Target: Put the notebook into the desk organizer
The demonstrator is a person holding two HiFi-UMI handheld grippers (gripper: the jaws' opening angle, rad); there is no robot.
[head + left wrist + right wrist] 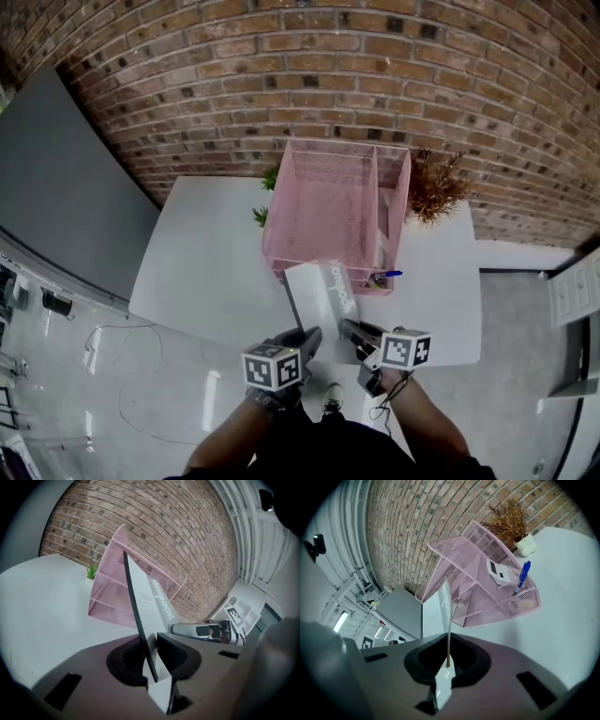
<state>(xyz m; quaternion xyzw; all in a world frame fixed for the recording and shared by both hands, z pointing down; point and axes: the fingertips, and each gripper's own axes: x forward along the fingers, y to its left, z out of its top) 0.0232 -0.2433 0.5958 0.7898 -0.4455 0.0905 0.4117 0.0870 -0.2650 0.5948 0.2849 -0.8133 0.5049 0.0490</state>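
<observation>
Nearest, the left tool [307, 336] and the right tool [349, 328] sit side by side over the near edge of the white worktop [206, 262]. Both grip the near end of a white softcover notebook [323, 292] with grey lettering. The left gripper view shows the left tool's jaws pressed on the thick, dark-edged side of the notebook, which stands on edge between them. It also shows the right tool just to the right. The right gripper view shows the right tool's jaws almost together, pinching only a thin sheet-like edge of the notebook.

The notebook slants away from the tools, held off the worktop. In the head view its far end reaches the near wall of the pink wire-mesh desk organizer [328, 202], but it is not inside any compartment. Whether the two touch cannot be told.

A blue pen [387, 275] stands in the organizer's small near right compartment. Only the right gripper view shows a white calculator-like object [498, 571] lying in the slot behind the pen.

Behind the organizer on the left is a small green plant [268, 183]. A dried brown plant [436, 187] stands far right, and only the right gripper view shows its white pot [526, 544]. A red brick wall [375, 75] stands beyond the worktop.
</observation>
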